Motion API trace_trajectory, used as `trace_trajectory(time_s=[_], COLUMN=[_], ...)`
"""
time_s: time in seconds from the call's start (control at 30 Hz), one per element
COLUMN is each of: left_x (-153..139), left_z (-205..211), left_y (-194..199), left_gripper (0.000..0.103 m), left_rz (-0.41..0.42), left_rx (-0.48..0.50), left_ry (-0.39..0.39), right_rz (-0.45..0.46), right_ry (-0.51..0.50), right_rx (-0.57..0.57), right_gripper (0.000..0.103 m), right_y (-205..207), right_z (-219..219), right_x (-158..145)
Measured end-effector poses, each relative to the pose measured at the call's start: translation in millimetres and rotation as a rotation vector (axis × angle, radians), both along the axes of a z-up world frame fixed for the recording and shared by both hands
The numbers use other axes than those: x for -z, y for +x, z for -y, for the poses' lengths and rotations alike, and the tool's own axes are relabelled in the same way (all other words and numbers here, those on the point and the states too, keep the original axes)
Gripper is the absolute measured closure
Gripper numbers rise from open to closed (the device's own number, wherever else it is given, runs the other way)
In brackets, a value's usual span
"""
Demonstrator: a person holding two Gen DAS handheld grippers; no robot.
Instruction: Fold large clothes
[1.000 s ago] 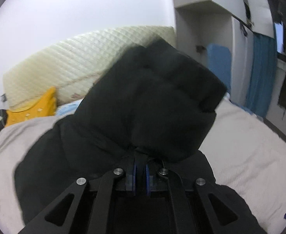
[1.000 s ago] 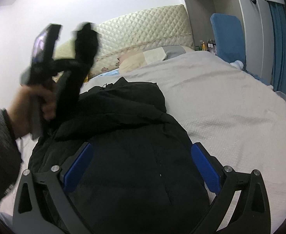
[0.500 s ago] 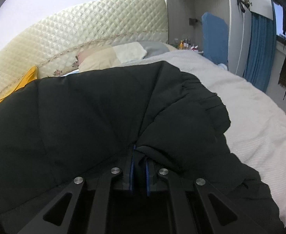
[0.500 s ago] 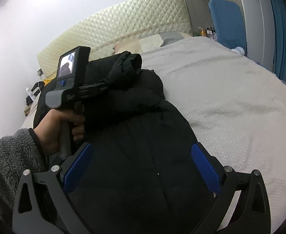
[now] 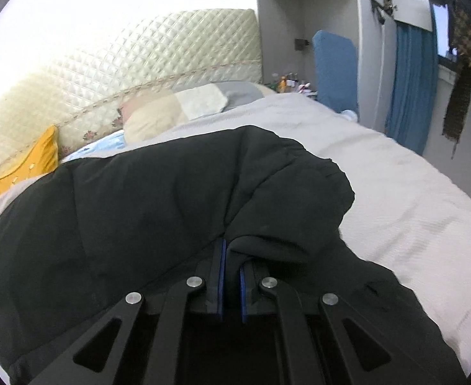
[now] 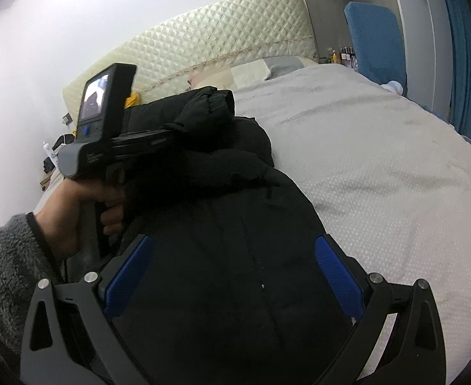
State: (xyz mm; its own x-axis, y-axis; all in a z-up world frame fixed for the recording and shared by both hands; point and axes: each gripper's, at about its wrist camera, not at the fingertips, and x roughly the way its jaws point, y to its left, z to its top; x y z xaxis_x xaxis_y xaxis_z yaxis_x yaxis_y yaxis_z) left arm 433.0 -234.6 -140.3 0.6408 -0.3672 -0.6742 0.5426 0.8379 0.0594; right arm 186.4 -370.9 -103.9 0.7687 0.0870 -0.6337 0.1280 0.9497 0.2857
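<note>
A large black padded jacket (image 6: 222,256) lies on the bed. My left gripper (image 5: 230,250) is shut on a fold of the jacket's sleeve (image 5: 283,192), which drapes over the jacket body (image 5: 107,218). In the right wrist view the left gripper (image 6: 171,134) is held in a hand above the jacket, with the sleeve cuff (image 6: 209,109) bunched at its tip. My right gripper (image 6: 232,276) is open and empty, hovering low over the jacket's front with its blue pads (image 6: 338,276) wide apart.
The bed has a pale grey cover (image 6: 380,160) and a quilted cream headboard (image 5: 139,73). Pillows (image 5: 177,106) and a yellow cushion (image 5: 27,166) lie at the head. A blue chair (image 6: 376,41), wardrobe and blue curtain (image 5: 412,83) stand to the right.
My left gripper has carried the sleeve down from high in the air and across over the jacket body. The right gripper has stayed open and nearly still.
</note>
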Motion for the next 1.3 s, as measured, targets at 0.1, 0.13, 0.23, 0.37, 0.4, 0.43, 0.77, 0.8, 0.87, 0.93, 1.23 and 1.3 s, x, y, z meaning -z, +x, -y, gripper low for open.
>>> trace_trajectory(time_s=[0.1, 0.13, 0.23, 0.37, 0.4, 0.43, 0.77, 0.8, 0.87, 0.93, 1.23, 1.3], left_x=[8, 16, 32, 24, 22, 18, -50, -58, -82, -108, -163, -163], left_z=[-8, -7, -2, -3, -4, -5, -53, -59, -72, -86, -169, -187], left_y=[-5, -4, 5, 7, 4, 0, -60, -66, -83, -103, -199, -221], left_gripper=[0.097, 0.097, 0.097, 0.097, 0.097, 0.096, 0.030, 0.030, 0.031, 0.030, 0.031, 0.031], left_rz=[-0.029, -0.042, -0.038, -0.048, -0.046, -0.039, 0.007, 0.011, 0.036, 0.084, 0.144, 0.171], left_rx=[0.006, 0.005, -0.008, -0.032, -0.037, -0.041, -0.126, -0.134, -0.149, -0.165, -0.287, -0.308], left_ry=[-0.023, -0.007, 0.052, 0.020, 0.018, 0.011, -0.034, -0.040, -0.050, -0.057, -0.170, -0.168], right_rz=[0.000, 0.006, 0.030, 0.068, 0.084, 0.101, 0.202, 0.212, 0.227, 0.233, 0.282, 0.282], right_ry=[-0.006, 0.000, 0.006, -0.019, -0.029, -0.042, -0.074, -0.081, -0.088, -0.097, -0.114, -0.094], right_rx=[0.003, 0.001, -0.011, -0.057, -0.064, -0.065, -0.045, -0.044, -0.044, -0.047, -0.098, -0.123], right_gripper=[0.002, 0.002, 0.002, 0.002, 0.002, 0.002, 0.002, 0.002, 0.002, 0.002, 0.002, 0.002], right_y=[0, 0, 1, 1, -1, -2, -16, -17, -20, -22, -47, -59], right_z=[1, 1, 0, -10, -12, -14, -13, -14, -15, -17, -38, -44], right_x=[0, 0, -1, -5, -6, -9, -26, -28, -32, -36, -59, -62])
